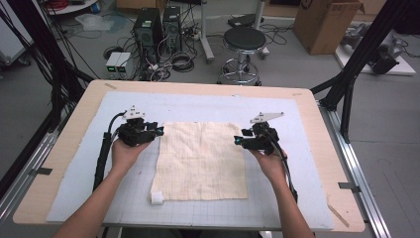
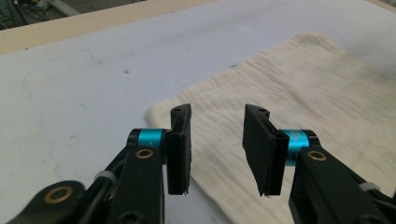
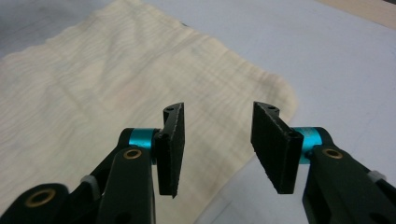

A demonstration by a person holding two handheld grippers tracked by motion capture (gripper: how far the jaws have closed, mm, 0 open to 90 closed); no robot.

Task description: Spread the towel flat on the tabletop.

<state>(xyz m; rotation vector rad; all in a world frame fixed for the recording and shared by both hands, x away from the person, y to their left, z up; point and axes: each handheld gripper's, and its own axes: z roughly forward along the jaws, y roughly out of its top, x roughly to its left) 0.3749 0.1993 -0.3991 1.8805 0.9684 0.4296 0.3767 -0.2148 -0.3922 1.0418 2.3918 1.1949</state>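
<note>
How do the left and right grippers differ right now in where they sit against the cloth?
The left gripper sits at the cloth's far left corner, jaws pointing toward the table's middle; the right gripper sits at the far right corner, pointing the opposite way. The left gripper is slightly farther up the table than the right gripper. Both stand open over the cloth's edge, with nothing pinched.

a wooden table [image 1: 59,163] carries a grey mat [image 1: 124,198] under a cream cloth [image 1: 203,158].
</note>
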